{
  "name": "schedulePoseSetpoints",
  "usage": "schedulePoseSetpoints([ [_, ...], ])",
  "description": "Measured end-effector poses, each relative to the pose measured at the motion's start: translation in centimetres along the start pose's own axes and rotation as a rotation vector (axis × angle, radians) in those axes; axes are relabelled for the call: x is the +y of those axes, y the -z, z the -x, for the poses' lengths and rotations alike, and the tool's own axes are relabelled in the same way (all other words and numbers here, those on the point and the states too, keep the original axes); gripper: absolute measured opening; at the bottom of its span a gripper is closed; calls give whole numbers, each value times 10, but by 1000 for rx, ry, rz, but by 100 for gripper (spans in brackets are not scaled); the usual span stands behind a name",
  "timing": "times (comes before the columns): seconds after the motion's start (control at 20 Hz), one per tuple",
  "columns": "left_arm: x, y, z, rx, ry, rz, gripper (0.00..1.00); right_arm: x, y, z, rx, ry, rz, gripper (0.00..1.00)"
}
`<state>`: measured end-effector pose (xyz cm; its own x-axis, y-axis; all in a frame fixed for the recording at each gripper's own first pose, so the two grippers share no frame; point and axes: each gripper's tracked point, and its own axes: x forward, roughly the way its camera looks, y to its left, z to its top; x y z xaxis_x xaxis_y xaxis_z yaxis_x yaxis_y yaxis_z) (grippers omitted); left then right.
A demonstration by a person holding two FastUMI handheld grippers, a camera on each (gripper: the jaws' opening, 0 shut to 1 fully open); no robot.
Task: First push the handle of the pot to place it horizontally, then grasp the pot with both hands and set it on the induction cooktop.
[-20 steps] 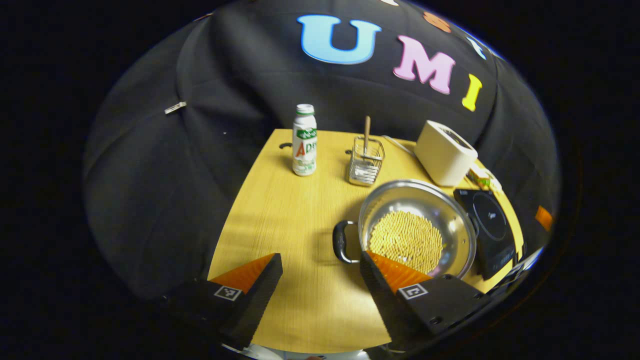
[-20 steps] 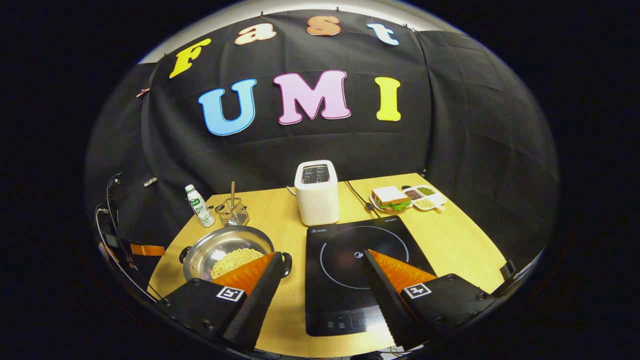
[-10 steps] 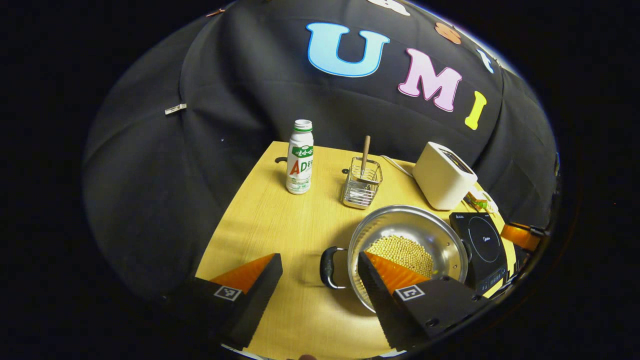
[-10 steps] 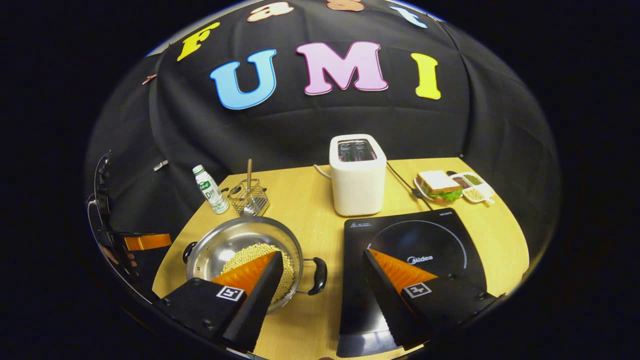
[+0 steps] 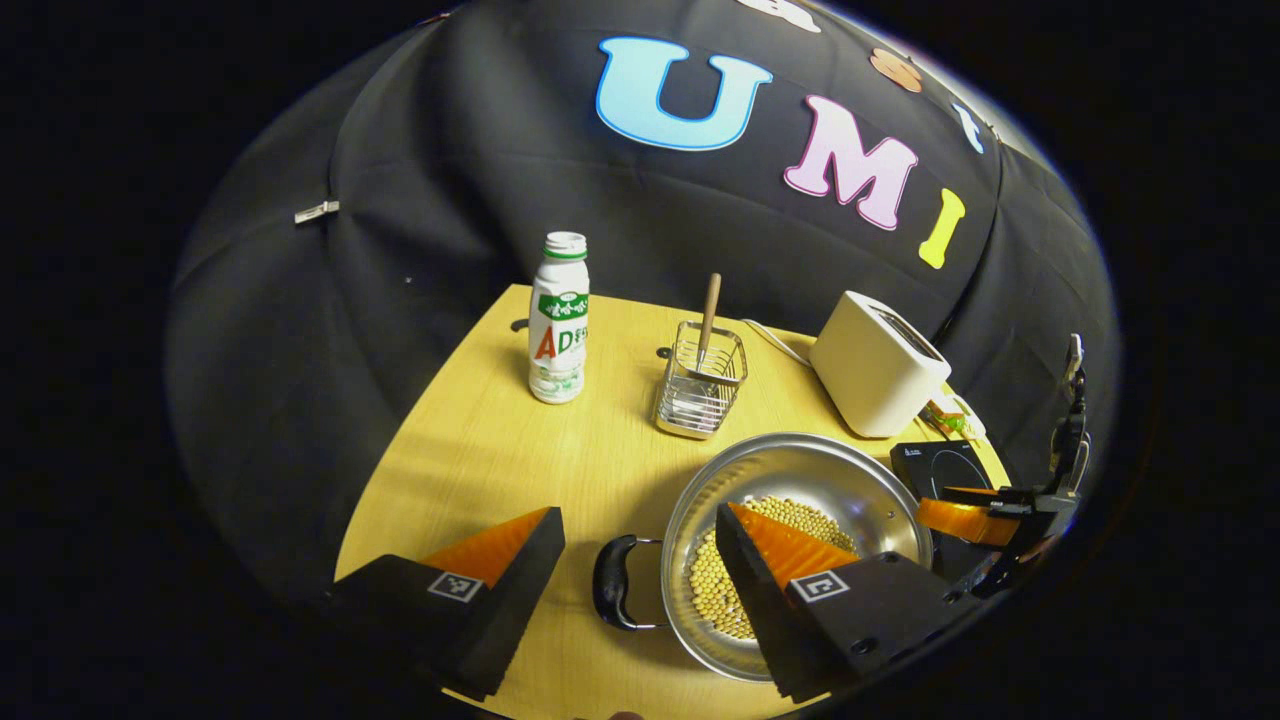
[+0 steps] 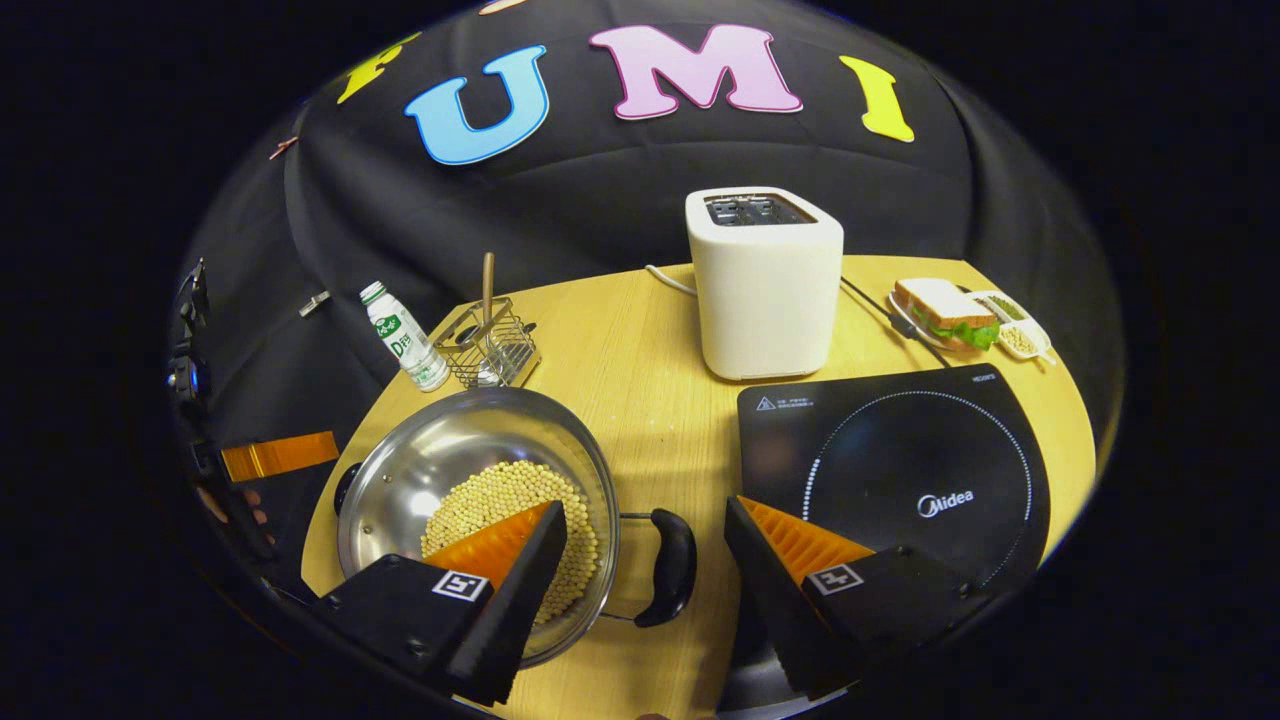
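Tabletop (image 6: 650, 400): pale wood, backed by the booth's black cloth wall.
Pot (image 6: 440, 470): steel, shallow, holding a bed of small yellow beans (image 6: 510, 500); it sits on the tabletop at about 9 o'clock from the cooktop, apart from it.
Pot handles: one black loop handle (image 6: 672, 566) points toward the cooktop; the opposite one (image 5: 612, 596) points away from it, so the pair lies crosswise.
Induction cooktop (image 6: 900, 460): black glass slab with a ringed cooking zone, at 6 o'clock from the toaster.
Right tool (image 6: 640, 545): spread wide, pinching nothing; one finger hangs over the beans, the other over the cooktop's near corner, with the handle in the gap between them. Whether it touches the handle I cannot tell.
Left tool (image 5: 635, 550): spread wide, holding nothing; the far handle lies in its gap, one finger over the bare wood, the other over the pot's rim and beans.
Toaster (image 6: 765, 280): white, upright, at 12 o'clock from the cooktop.
Bottle (image 5: 558, 318): white with a green cap, standing near the far edge.
Wire basket (image 5: 698, 392): holds a wooden stick, between the bottle and the toaster.
Sandwich (image 6: 945, 312): on a plate at 2 o'clock from the toaster, beside a small divided dish (image 6: 1015, 328).
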<state>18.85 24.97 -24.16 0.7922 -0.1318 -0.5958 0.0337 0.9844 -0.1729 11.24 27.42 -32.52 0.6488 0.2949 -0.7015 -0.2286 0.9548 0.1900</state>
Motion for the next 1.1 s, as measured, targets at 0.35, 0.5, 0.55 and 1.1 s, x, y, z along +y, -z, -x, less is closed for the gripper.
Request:
schedulePoseSetpoints([
  [0.35, -7, 23, -28, 58, 55, 88, 96, 1, 20, -19, 54, -4, -3, 99],
  [0.5, -10, 38, -38, 97, 65, 140, 94, 7, 25, -25, 70, -24, -28, 98],
  [0.55, -10, 39, -41, 94, 66, 149, 94, 11, 26, -27, 75, -32, -43, 98],
  [1.1, 12, 66, -46, 141, -24, 18, 79, 16, 41, -31, 84, 4, 48, 92],
])
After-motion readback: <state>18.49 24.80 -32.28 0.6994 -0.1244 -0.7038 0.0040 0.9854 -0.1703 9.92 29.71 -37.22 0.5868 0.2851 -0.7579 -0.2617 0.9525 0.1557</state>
